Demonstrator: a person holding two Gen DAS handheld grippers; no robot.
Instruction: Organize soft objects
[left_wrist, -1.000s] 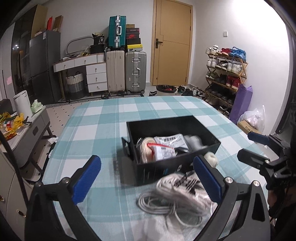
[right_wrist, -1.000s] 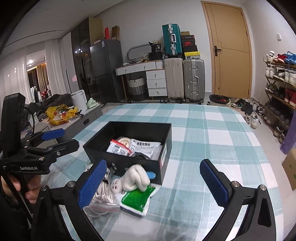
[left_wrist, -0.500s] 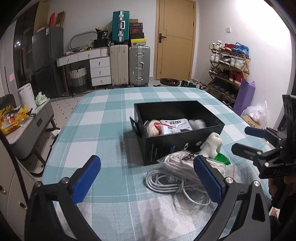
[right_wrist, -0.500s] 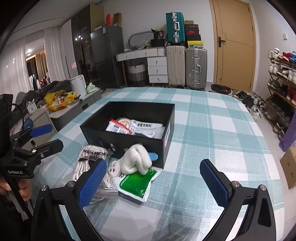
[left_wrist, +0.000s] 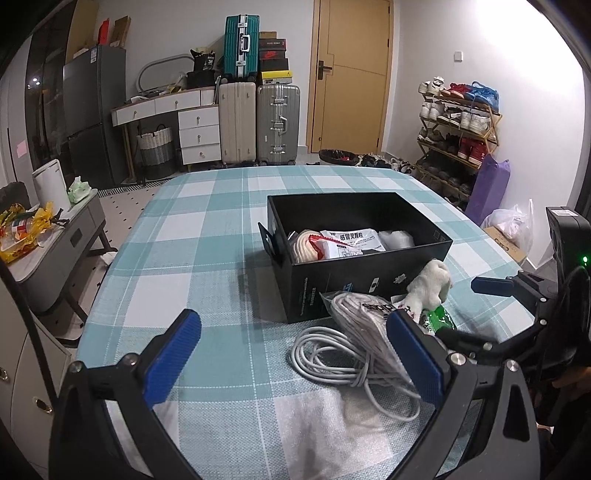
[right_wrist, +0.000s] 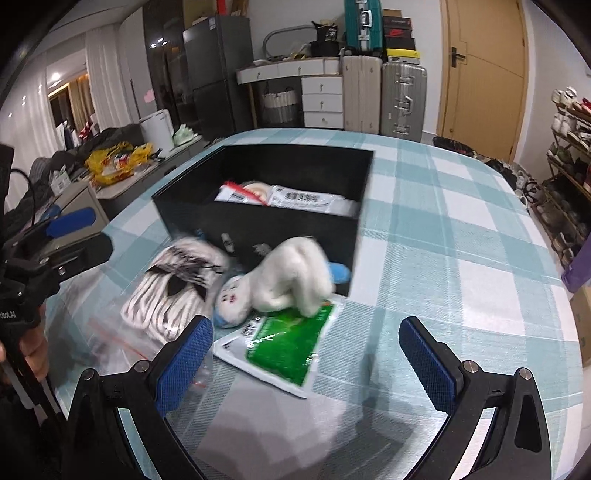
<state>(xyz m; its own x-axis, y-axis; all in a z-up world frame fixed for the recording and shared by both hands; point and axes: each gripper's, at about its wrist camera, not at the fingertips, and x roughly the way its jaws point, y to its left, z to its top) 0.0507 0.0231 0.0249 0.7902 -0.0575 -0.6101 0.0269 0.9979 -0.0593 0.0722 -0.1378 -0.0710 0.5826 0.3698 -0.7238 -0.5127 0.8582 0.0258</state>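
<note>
A black box (left_wrist: 373, 284) (right_wrist: 295, 229) on the checked table holds white packets (left_wrist: 351, 242) and a pale round bundle (left_wrist: 304, 245). In front of it lie a white plush toy (right_wrist: 291, 277) (left_wrist: 430, 286), a green packet (right_wrist: 284, 345), a clear bag of white striped cloth (right_wrist: 177, 280) (left_wrist: 365, 310) and a grey coiled cable (left_wrist: 343, 360). My left gripper (left_wrist: 295, 363) hangs open above the table, its right finger over the bag. My right gripper (right_wrist: 306, 360) is open just short of the green packet. Nothing is held.
The teal checked tablecloth (left_wrist: 207, 236) has free room left of the box and to its right (right_wrist: 461, 258). Suitcases (left_wrist: 258, 122), drawers (left_wrist: 199, 133), a shoe rack (left_wrist: 458, 125) and a door (left_wrist: 351, 74) stand beyond the table.
Both grippers have drawn back and risen from the box, then the right one dipped toward the plush toy and green packet. The cable and bag now lie fully in view. Both stay open.
</note>
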